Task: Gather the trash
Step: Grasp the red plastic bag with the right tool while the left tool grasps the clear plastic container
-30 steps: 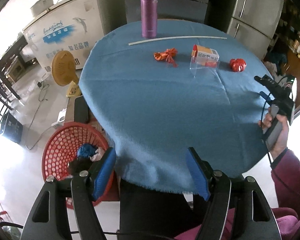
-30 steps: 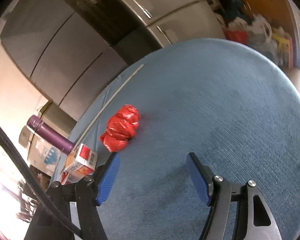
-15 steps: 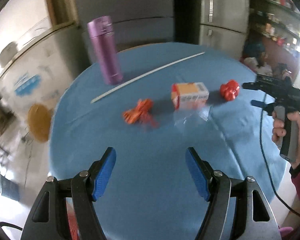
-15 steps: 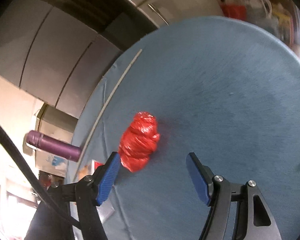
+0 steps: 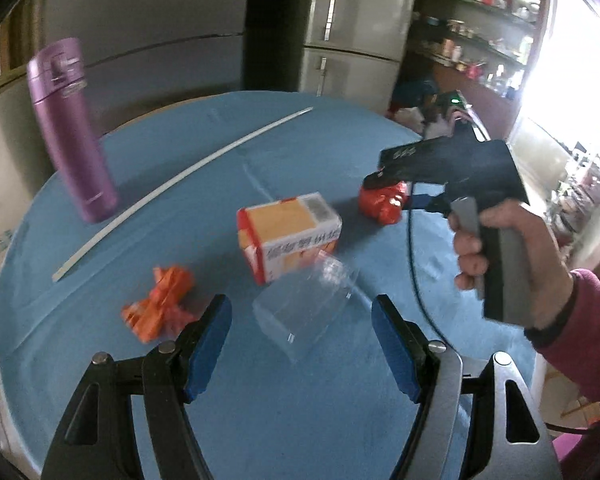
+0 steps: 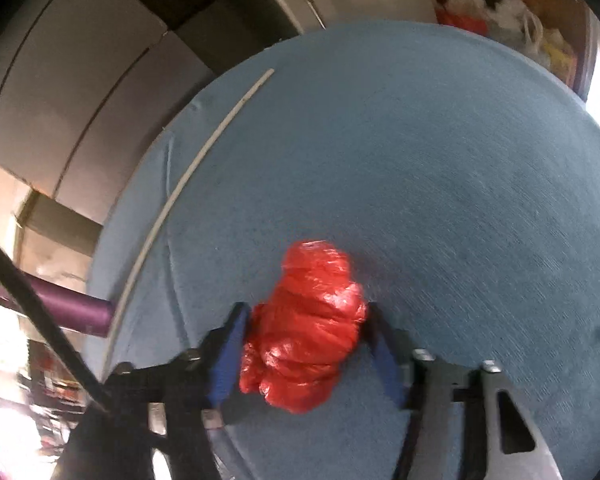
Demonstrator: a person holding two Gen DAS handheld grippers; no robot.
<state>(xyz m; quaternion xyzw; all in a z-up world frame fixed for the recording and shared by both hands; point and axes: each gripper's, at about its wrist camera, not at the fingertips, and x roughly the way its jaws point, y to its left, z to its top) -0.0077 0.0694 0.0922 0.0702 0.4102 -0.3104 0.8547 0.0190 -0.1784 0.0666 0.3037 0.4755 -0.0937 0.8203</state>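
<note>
A: Crumpled red wrapper point(image 6: 306, 328) lying on the blue tablecloth point(image 6: 440, 168), toward the right side of the round table, now sitting between the blue pads of the right gripper point(image 6: 304, 340). Jaws just been closing in on it; pads look to be at its flanks, but blur hides whether the squeeze is firm.

B: Agreed, cannot call it a secure grip yet. Left gripper point(image 5: 300, 336)?

A: Wide open, holding nothing, hanging over a clear plastic container point(image 5: 306, 308) lying on the cloth. Just beyond that, a small orange and white carton point(image 5: 290, 236), touching or nearly touching the plastic. To the left of the left pad, a crumpled orange scrap point(image 5: 160, 304).

B: Other things near?

A: Purple flask point(image 5: 74, 132) standing upright at the far left, long white strip point(image 5: 172, 184) lying across the cloth behind the carton. Neither looks like trash for certain.

B: Risks from here?

A: Probably three. Soft, slick red film compressing and slipping out on the lift if pinched only at its edge. Pads catching a fold of tablecloth along with it, dragging the cloth and tipping the flask. On the left, thin clear plastic skidding away or buckling if closed on off-centre, nudging the carton.
</note>
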